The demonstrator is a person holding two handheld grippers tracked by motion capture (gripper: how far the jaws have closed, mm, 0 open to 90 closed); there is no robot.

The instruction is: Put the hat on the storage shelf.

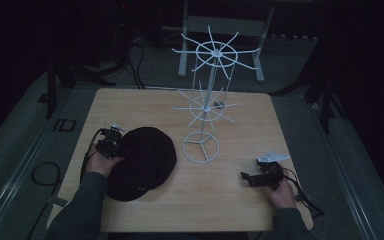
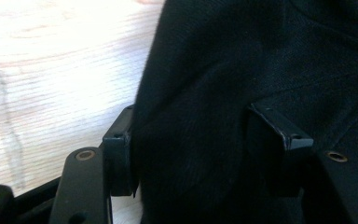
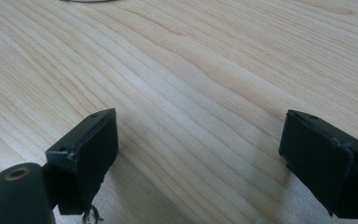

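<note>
The cap [image 1: 141, 161] is plain black, the wire rack [image 1: 207, 97] white — both on a pale wood-grain table [image 1: 240, 200], with black grippers.

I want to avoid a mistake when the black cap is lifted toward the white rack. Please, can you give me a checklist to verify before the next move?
1. Fabric between the left gripper jaws: ok, a fold of the black cap sits between them.
2. Jaws closed firmly on that fold: cannot tell, they stand apart with cloth between.
3. Right gripper free to help: ok, its jaws are open over bare wood.
4. White wire rack upright on its ring base: ok.
5. Rack prongs free of other items: ok.
6. Table between cap and rack unobstructed: ok.
</note>
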